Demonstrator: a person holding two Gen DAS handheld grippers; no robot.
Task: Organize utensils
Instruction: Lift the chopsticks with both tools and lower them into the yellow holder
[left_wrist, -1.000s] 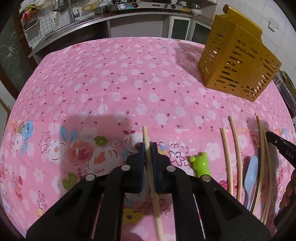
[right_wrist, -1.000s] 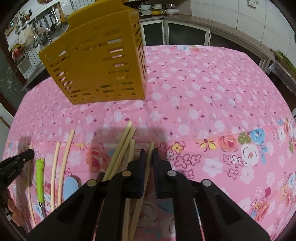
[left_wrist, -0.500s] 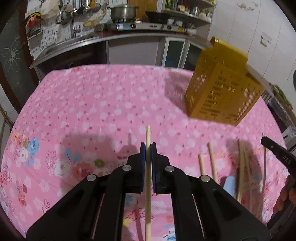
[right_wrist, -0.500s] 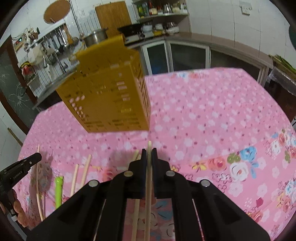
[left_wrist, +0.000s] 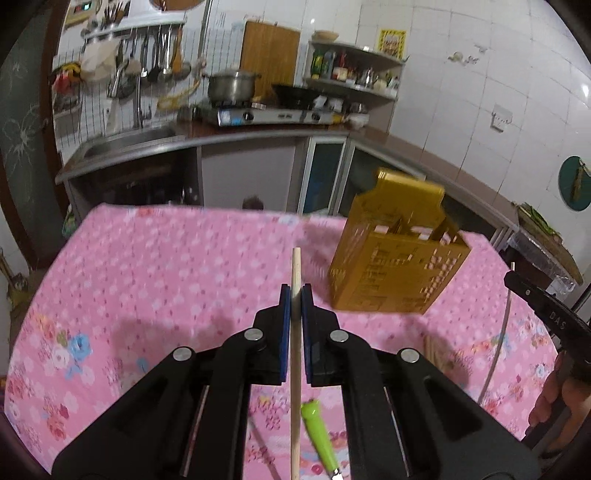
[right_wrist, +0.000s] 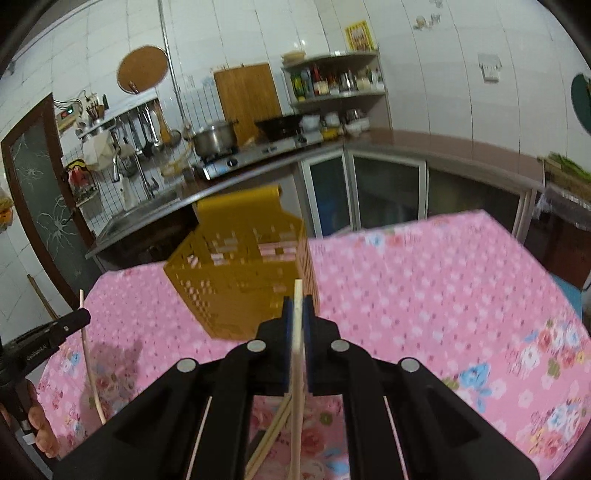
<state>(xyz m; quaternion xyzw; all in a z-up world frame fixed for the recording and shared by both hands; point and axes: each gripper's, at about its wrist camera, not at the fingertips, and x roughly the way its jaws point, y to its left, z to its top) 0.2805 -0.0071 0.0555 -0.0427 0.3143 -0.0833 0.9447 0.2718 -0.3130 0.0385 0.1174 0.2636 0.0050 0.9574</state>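
- Over the pink floral tablecloth (left_wrist: 155, 280), both grippers are raised clear of the surface, each pointing forward toward the kitchen counter.
- Yellow perforated utensil basket (left_wrist: 395, 266) stands on the cloth, ahead and to the right of the left gripper; in the right wrist view the basket (right_wrist: 240, 280) sits just ahead and slightly left of the fingertips.
- Left gripper (left_wrist: 295, 299) is held level, its jaws closed tight on a wooden chopstick (left_wrist: 296, 354), which sticks up past the blue pads and runs back down between the arms.
- Right gripper (right_wrist: 297, 314) is posed the same way, jaws pinched on a second chopstick (right_wrist: 297, 369), its tip overlapping the basket's near corner.
- Loose chopsticks (right_wrist: 271, 439) lie on the cloth below the right gripper.
- Green-handled utensil (left_wrist: 319, 432) lies on the cloth under the left gripper, angled.
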